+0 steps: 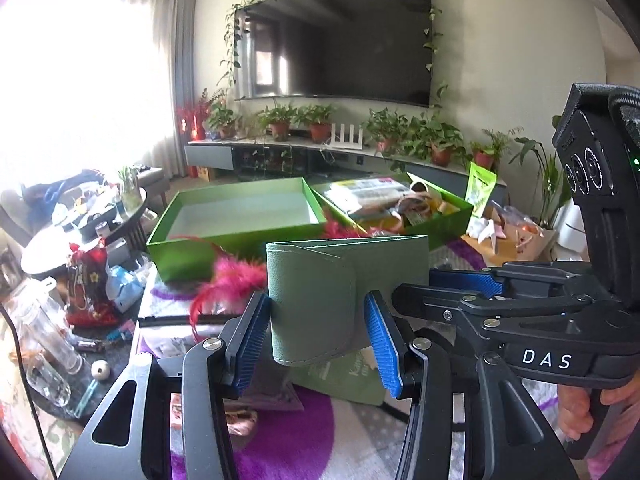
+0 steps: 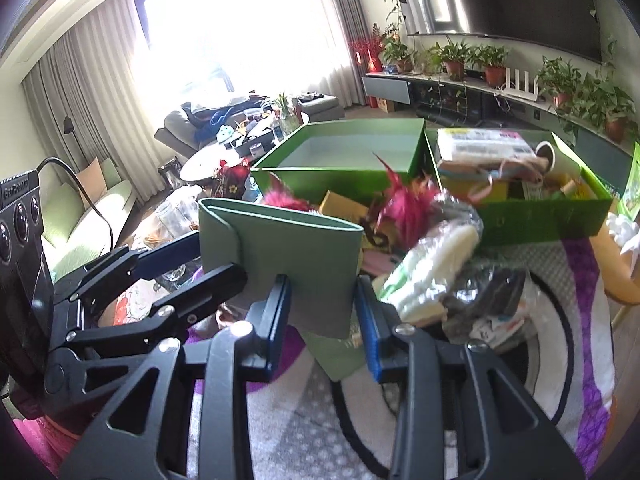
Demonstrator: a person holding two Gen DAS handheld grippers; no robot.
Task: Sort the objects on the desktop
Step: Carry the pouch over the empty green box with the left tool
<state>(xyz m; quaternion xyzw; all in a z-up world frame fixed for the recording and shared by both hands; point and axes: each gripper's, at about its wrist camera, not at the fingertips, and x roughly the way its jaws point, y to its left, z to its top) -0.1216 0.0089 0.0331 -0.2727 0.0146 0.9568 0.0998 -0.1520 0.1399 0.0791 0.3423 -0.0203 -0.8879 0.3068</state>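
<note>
— While I look along my left gripper (image 1: 320, 338), what do I have?

— My blue pads (image 1: 252, 340) press on either side of a green folded pouch (image 1: 320, 300), pinching its rounded left end. It hangs in the air above the purple-patterned cloth (image 1: 288, 432). My right gripper (image 1: 436, 284) comes in from the right, its black fingers closed on the pouch's other end, with my hand (image 1: 580, 412) on its grip.

— And behind it?

— An empty green box (image 1: 236, 236) stands beyond, and beside it on the right a second green box (image 1: 452, 220) full of mixed items. Pink feathers (image 1: 236, 276) lie in front of the empty one (partly hidden by the pouch).

— Now along the right gripper?

— Here my right gripper (image 2: 324, 312) pinches the pouch (image 2: 280, 264) too, blue pads (image 2: 370, 336) on the lower right part. My left gripper (image 2: 192, 276) holds the left end from the side. The empty box (image 2: 340, 168) and the full box (image 2: 540, 216) sit past it, with feathers (image 2: 404, 204) and a clear plastic packet (image 2: 432, 268) just to the right of the pouch.
</note>
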